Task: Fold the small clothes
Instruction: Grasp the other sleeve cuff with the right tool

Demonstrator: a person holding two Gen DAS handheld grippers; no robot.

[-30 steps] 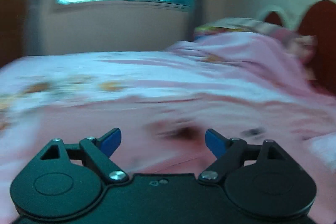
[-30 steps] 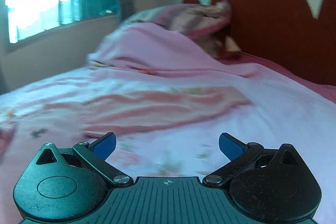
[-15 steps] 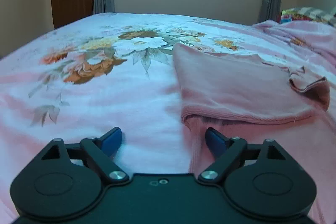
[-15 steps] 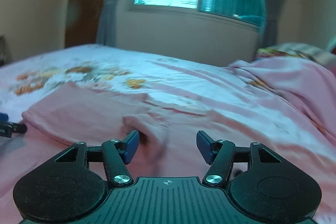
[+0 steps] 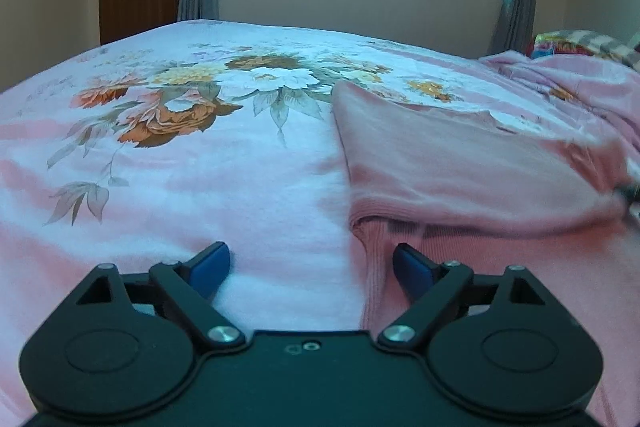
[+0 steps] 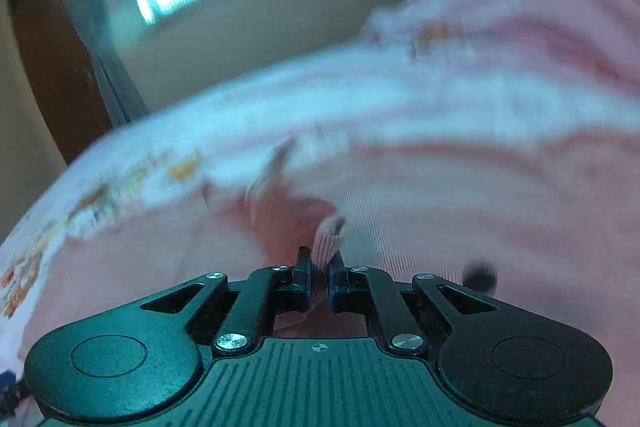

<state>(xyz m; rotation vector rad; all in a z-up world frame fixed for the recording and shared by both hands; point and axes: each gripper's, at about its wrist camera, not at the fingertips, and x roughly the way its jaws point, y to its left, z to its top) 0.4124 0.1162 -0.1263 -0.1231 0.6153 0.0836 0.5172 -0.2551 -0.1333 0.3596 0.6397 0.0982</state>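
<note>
Pink garment on our floral bedspread
Our left gripper gapes empty; our right gripper pinches a garment fold.

Bed: covered by a pink floral sheet. A pink garment lies flat on its right half, one layer folded over. A rumpled pink blanket is heaped at far right.
</note>
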